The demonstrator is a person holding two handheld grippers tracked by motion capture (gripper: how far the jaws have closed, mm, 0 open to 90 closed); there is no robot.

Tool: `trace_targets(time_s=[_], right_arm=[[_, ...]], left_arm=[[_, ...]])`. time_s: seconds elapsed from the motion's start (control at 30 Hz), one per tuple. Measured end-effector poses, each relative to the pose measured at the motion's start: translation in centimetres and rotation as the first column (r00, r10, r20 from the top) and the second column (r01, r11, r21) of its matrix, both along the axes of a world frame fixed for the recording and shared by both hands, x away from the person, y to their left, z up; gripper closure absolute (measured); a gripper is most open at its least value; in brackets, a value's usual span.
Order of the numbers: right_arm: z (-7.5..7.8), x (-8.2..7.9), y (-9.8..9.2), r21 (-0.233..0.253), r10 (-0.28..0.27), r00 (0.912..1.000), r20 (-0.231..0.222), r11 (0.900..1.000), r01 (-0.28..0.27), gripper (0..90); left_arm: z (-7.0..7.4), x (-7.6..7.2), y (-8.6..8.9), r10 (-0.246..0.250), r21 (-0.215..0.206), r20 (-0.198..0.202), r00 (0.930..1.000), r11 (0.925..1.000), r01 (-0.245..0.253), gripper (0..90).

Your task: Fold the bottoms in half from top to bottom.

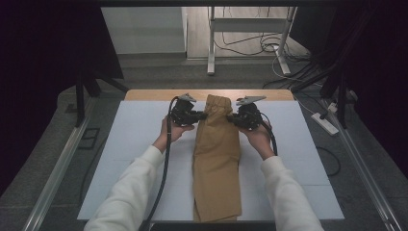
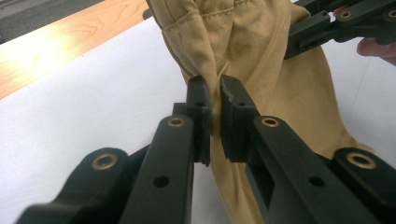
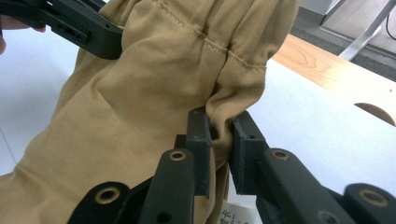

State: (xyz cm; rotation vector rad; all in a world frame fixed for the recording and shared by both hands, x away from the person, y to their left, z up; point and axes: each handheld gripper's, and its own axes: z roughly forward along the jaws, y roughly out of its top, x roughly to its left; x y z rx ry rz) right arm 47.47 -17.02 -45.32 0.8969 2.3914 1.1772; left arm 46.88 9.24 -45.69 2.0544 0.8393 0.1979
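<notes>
A pair of tan trousers (image 1: 216, 159) lies folded lengthwise down the middle of the white table cover, waistband at the far end. My left gripper (image 1: 201, 115) pinches the left edge just below the waistband, and my right gripper (image 1: 233, 118) pinches the right edge opposite. Seen from the left gripper view, my left gripper (image 2: 215, 95) has a fold of the trousers (image 2: 261, 51) caught between its jaws. Seen from the right gripper view, my right gripper (image 3: 219, 126) is clamped on a bunched edge of the trousers (image 3: 140, 93), whose elastic waist is raised off the table.
The white cover (image 1: 130, 144) spreads wide on both sides of the trousers. A strip of wooden tabletop (image 1: 154, 95) runs along the far edge. Beyond it are a metal desk frame (image 1: 211, 43), floor cables and a power strip (image 1: 325, 122).
</notes>
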Motion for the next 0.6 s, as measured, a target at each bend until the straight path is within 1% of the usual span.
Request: trace_targets(time_s=[0.3, 0.33, 0.6], right_arm=[[0.1, -1.1, -0.4, 0.012, 0.015, 0.9999, -0.002, 1.0, -0.015, 79.5], [0.1, -1.2, -0.5, 0.019, 0.017, 0.9998, -0.005, 1.0, -0.017, 79.5], [0.1, -1.9, -0.6, 0.034, 0.031, 0.9993, -0.021, 0.999, -0.031, 80.2]], left_arm=[[0.1, -1.3, 0.1, -0.018, -0.007, 0.012, 0.9998, 0.9998, 0.018, 82.5], [0.1, -1.5, 0.1, -0.02, -0.008, 0.01, 0.9998, 0.9998, 0.02, 82.5], [0.1, -2.2, 0.3, -0.031, -0.015, 0.005, 0.9995, 0.9994, 0.031, 82.5]])
